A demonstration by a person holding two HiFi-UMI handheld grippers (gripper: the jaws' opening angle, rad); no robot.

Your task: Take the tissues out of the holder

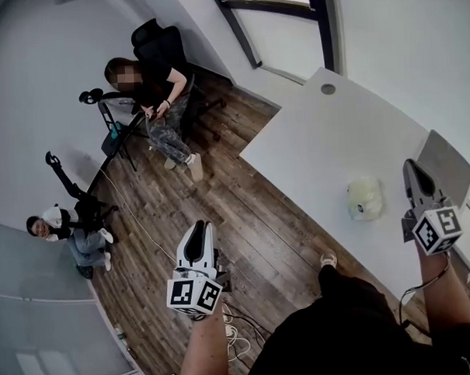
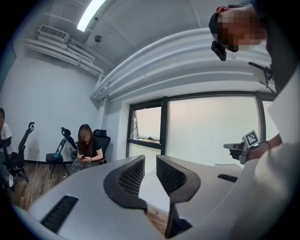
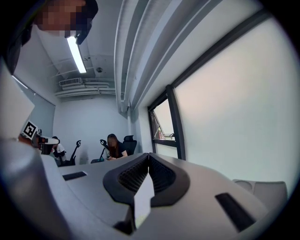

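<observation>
Black clothing (image 1: 342,333) covers the person, whose pale grey left gripper (image 1: 199,226) and right gripper (image 1: 411,166) bear black ribbed pads (image 2: 131,176) and black-and-white marker cubes (image 1: 194,295).

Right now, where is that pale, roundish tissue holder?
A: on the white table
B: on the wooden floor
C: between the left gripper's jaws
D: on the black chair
A: the head view shows the tissue holder resting on the white table, near its edge.

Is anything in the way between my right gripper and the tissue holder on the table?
Nothing visible. The tissue holder sits alone on the white table, just left of the right gripper in the head view, with only bare tabletop between them.
</observation>
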